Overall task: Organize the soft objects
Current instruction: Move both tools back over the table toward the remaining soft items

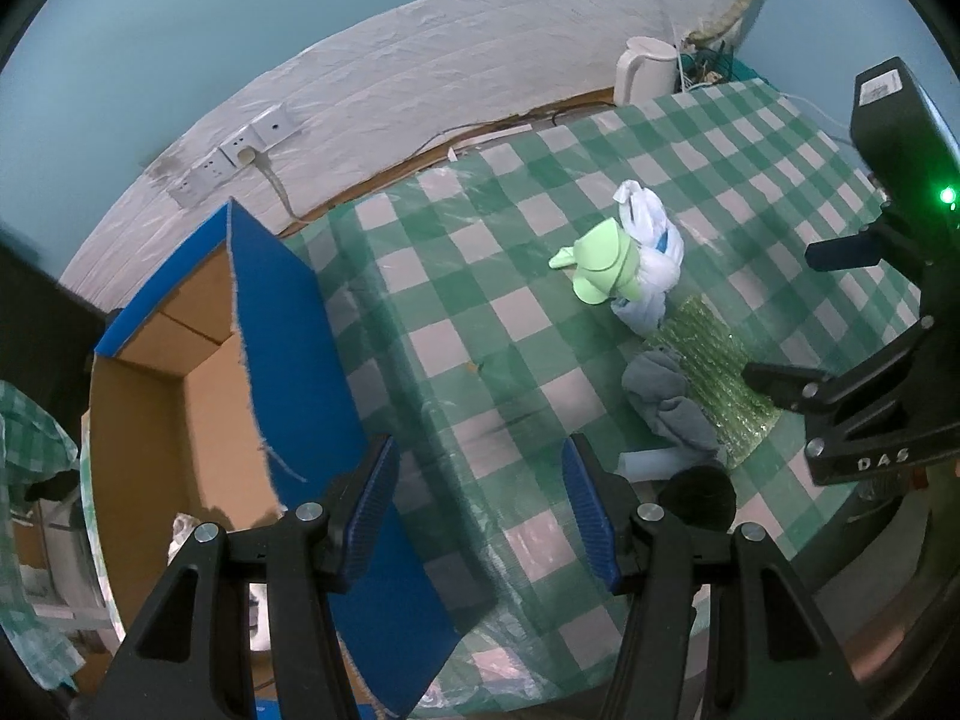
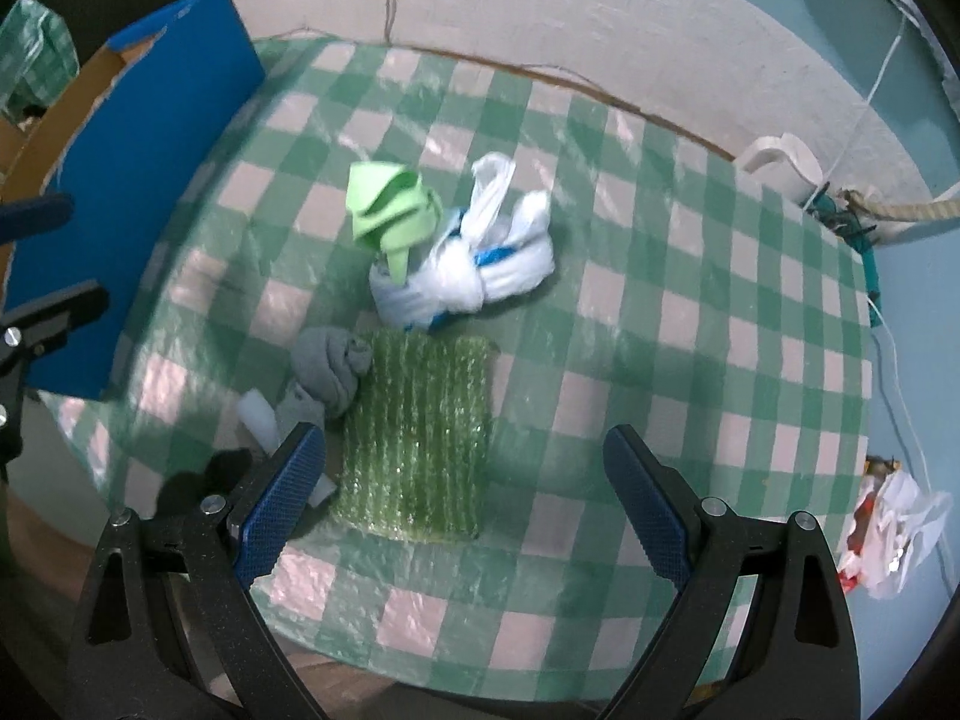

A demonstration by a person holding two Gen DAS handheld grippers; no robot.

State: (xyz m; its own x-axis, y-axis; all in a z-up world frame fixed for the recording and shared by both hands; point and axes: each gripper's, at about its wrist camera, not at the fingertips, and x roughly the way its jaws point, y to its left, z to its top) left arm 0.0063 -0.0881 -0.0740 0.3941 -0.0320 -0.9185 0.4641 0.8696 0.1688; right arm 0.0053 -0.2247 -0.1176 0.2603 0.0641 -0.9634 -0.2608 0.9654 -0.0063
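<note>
Left gripper [image 1: 480, 516] jaws stood apart, nothing between them, above the checked tablecloth [image 1: 480, 312] beside the blue-flapped cardboard box [image 1: 198, 420] at lower left. Right gripper [image 2: 462, 510] jaws also apart, empty, over the green bubble wrap [image 2: 420, 438] at frame centre. Grey sock [image 2: 333, 369] touched its left edge; the green cloth [image 2: 390, 216] and knotted white plastic bag [image 2: 480, 276] lay just above.

On the bench I count one green cloth [image 2: 390, 213], one knotted white bag [image 2: 474, 276], one grey sock [image 2: 330, 369], one bubble-wrap sheet [image 2: 417, 438] and one cardboard box [image 1: 198, 420].
</note>
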